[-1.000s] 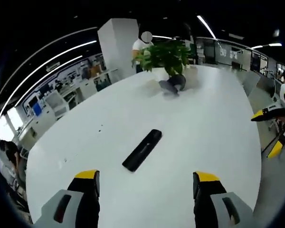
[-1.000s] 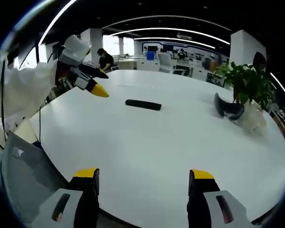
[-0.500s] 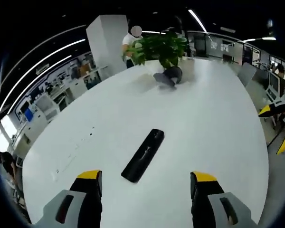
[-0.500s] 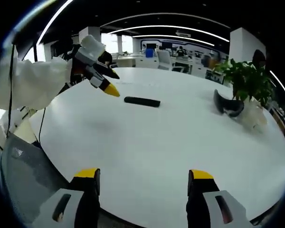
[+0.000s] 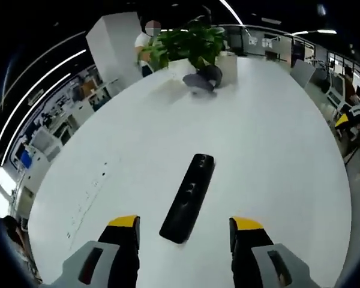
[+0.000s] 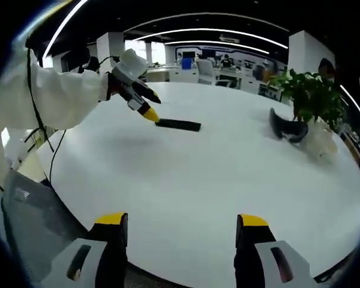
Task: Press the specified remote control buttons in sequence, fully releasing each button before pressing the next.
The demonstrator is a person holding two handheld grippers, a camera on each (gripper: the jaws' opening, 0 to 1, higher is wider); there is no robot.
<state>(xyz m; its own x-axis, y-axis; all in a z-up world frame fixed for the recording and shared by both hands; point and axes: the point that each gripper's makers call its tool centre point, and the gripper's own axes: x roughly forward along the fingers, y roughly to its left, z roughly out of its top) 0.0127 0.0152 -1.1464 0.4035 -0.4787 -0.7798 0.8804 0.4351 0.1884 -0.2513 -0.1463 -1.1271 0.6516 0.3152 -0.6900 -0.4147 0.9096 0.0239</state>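
Since a second ago we have brought the left gripper (image 5: 183,225) closer to the black remote control (image 5: 189,197), which has grown larger in the left gripper view and now reaches down between the two yellow-tipped jaws. The jaws stand wide apart with nothing held between them; the near end of the remote lies in the gap, touching neither jaw as far as we can tell. The remote rests flat on the white table (image 5: 276,150), its long axis running away from us and leaning slightly to the right. At the far end of the table we see a potted plant (image 5: 189,42) with a dark rounded object (image 5: 201,79) just in front of it, and a person (image 5: 145,45) stands behind the plant beside a white pillar (image 5: 111,45).

From the right gripper view, the right gripper (image 6: 179,225) hangs near the table's edge, well apart from the remote (image 6: 178,125), its jaws wide open and empty. The left gripper (image 6: 149,113) enters from the left on a white sleeve (image 6: 60,96), and its yellow tip sits just beside the remote's left end; we cannot tell whether it touches. The plant (image 6: 312,96) and dark object (image 6: 286,129) lie at the right.
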